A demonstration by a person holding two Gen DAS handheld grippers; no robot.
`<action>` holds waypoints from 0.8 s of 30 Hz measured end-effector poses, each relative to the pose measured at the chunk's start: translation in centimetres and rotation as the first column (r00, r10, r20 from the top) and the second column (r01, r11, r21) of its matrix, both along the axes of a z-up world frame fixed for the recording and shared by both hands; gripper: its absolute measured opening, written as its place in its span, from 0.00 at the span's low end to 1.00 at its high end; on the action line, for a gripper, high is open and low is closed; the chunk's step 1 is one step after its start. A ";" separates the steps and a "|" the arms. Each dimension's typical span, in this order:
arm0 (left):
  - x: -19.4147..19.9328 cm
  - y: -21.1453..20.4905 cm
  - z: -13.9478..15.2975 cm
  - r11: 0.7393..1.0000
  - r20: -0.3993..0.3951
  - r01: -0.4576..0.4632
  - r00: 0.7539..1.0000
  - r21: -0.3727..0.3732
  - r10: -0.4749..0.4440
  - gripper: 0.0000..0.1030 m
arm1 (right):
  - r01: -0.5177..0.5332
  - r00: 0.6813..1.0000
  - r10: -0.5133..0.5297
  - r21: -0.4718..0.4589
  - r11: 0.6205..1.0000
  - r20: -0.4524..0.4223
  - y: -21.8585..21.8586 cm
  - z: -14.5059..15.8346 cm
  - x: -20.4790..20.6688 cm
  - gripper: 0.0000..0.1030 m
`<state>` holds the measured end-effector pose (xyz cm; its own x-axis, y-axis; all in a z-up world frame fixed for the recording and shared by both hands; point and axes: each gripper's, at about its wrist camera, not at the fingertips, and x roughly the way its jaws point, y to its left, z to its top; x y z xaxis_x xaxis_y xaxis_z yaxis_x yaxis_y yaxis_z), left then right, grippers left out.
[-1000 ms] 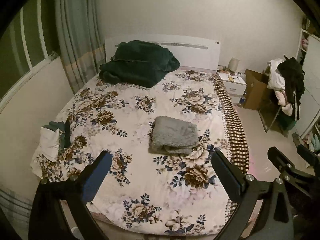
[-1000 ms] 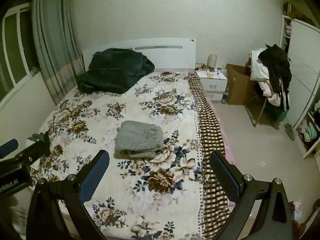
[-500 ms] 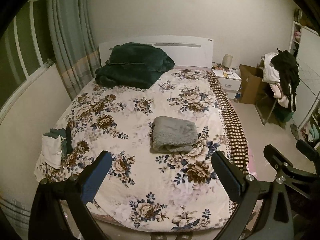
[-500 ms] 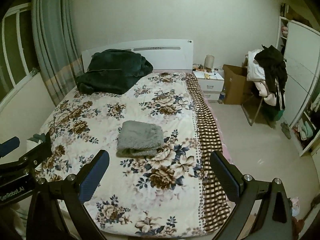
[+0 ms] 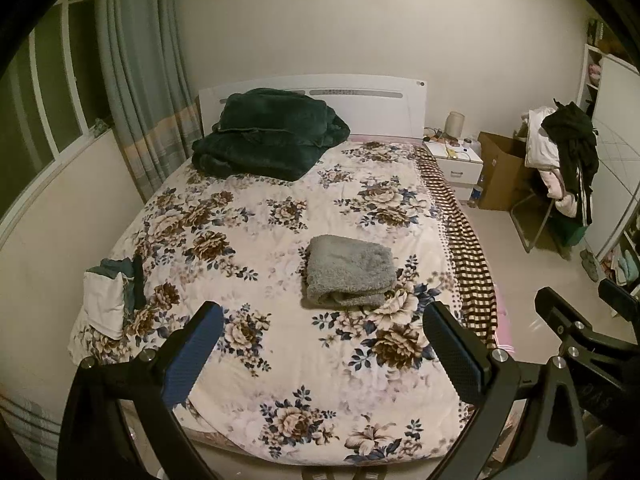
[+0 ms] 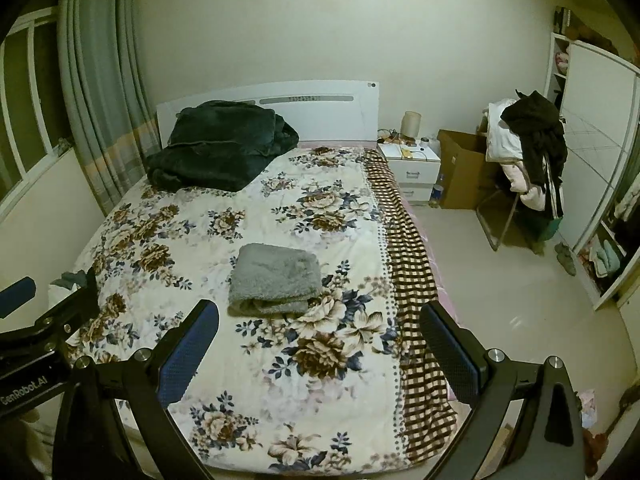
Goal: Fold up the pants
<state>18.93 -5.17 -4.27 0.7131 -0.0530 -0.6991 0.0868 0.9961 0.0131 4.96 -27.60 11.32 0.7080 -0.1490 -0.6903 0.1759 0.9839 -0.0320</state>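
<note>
Both claws, left claw [image 5: 320, 344] and right claw [image 6: 318, 340], have backed off, spread empty; grey pants [image 5: 349, 271], seemingly folded, look soft — grip the thick folded edge.

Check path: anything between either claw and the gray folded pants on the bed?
Nothing visible. Only bare floral bedspread lies between the open left claw, open right claw and the gray pants. The dark green blanket sits beyond them, by the headboard.
</note>
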 end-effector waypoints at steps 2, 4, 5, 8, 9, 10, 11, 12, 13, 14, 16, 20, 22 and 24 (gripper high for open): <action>-0.2 0.1 0.0 1.000 0.002 -0.005 1.000 0.004 0.005 0.99 | -0.001 1.000 0.001 -0.004 1.000 -0.001 0.0 0.0 0.1 0.99; -0.3 0.0 0.0 1.000 0.003 -0.007 1.000 0.003 0.007 0.99 | -0.001 1.000 0.001 -0.004 1.000 -0.005 0.2 -0.1 -0.2 0.99; -0.3 0.1 0.0 1.000 0.003 -0.007 1.000 0.004 0.007 0.99 | -0.001 1.000 0.001 -0.001 1.000 -0.007 0.2 -0.1 -0.2 0.99; -0.3 0.1 0.0 1.000 0.001 -0.006 1.000 0.005 0.006 0.99 | 0.001 1.000 -0.001 -0.003 1.000 -0.013 0.2 -0.3 -0.5 0.99; -0.5 0.1 0.1 1.000 0.003 -0.008 1.000 0.005 0.008 0.99 | 0.001 1.000 -0.001 0.000 1.000 -0.015 0.2 -0.4 -0.5 0.99; -0.6 0.1 0.1 1.000 0.003 -0.012 1.000 0.006 0.012 0.99 | 0.001 1.000 -0.001 0.001 1.000 -0.016 0.2 -0.4 -0.6 0.99; -0.5 0.1 0.1 1.000 0.002 -0.014 1.000 0.005 0.014 0.99 | 0.001 1.000 -0.001 -0.001 1.000 -0.016 0.2 -0.4 -0.6 0.99; -0.8 0.1 0.0 1.000 0.003 -0.017 1.000 0.005 0.017 0.99 | 0.001 1.000 -0.001 0.001 1.000 -0.015 0.2 -0.4 -0.6 0.99; -0.9 0.1 0.0 1.000 0.005 -0.020 1.000 0.004 0.020 0.99 | 0.001 1.000 -0.001 0.002 1.000 -0.016 0.3 -0.3 -0.6 0.99; -0.9 0.1 0.1 1.000 0.006 -0.019 1.000 0.004 0.019 0.99 | 0.001 1.000 0.000 0.003 1.000 -0.016 0.3 -0.4 -0.7 0.99; -1.1 0.1 0.1 1.000 0.005 -0.015 1.000 0.008 0.015 1.00 | 0.000 1.000 0.000 0.002 1.000 -0.015 0.3 -0.4 -0.7 0.99; -1.3 0.1 0.2 1.000 0.008 -0.022 1.000 0.006 0.022 1.00 | 0.000 1.000 0.000 0.003 1.000 -0.014 0.3 -0.5 -0.8 0.99; -1.4 0.1 0.3 1.000 0.011 -0.025 1.000 0.006 0.025 1.00 | 0.000 1.000 0.000 0.005 1.000 -0.012 0.3 -0.6 -0.8 0.99; -1.3 0.3 0.3 1.000 0.010 -0.026 1.000 0.003 0.026 1.00 | 0.000 1.000 0.000 0.005 1.000 -0.012 0.5 -0.6 -0.9 0.99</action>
